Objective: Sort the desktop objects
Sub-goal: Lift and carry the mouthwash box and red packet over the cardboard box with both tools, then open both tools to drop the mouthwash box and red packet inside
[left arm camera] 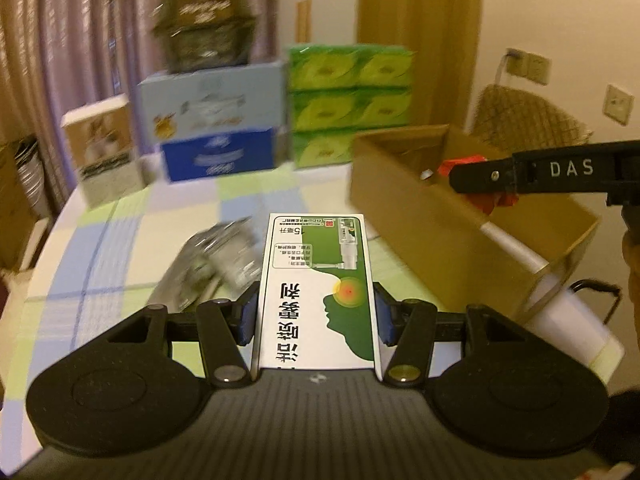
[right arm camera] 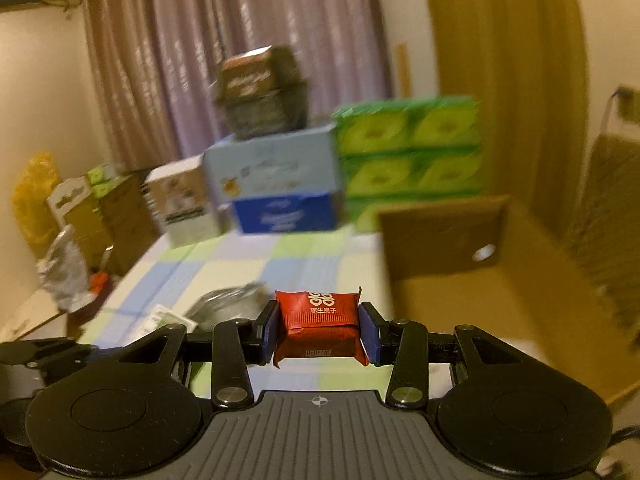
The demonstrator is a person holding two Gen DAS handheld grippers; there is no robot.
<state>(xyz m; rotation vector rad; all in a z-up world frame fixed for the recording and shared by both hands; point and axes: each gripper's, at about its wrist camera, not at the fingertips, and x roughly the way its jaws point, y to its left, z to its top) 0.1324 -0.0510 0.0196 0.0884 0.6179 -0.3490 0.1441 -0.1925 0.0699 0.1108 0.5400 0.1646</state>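
My left gripper (left arm camera: 316, 316) is shut on a white and green medicine box (left arm camera: 316, 276), held lengthwise above the checked tablecloth. A silver foil packet (left arm camera: 212, 264) lies on the table just left of it. My right gripper (right arm camera: 318, 332) is shut on a red candy packet (right arm camera: 318, 326) with white characters, held over the table to the left of the open cardboard box (right arm camera: 440, 236). In the left wrist view the right gripper's black arm (left arm camera: 544, 170) marked DAS reaches over that cardboard box (left arm camera: 404, 188), with the red packet (left arm camera: 460, 162) partly showing behind it.
Stacked cartons stand at the table's far edge: a blue and pale blue pair (left arm camera: 216, 128), green tissue packs (left arm camera: 348, 100), a white and brown box (left arm camera: 104, 148), a dark basket (left arm camera: 204, 28) on top. A white roll (left arm camera: 568, 320) leans by the cardboard box. A wicker chair (left arm camera: 528, 120) is behind.
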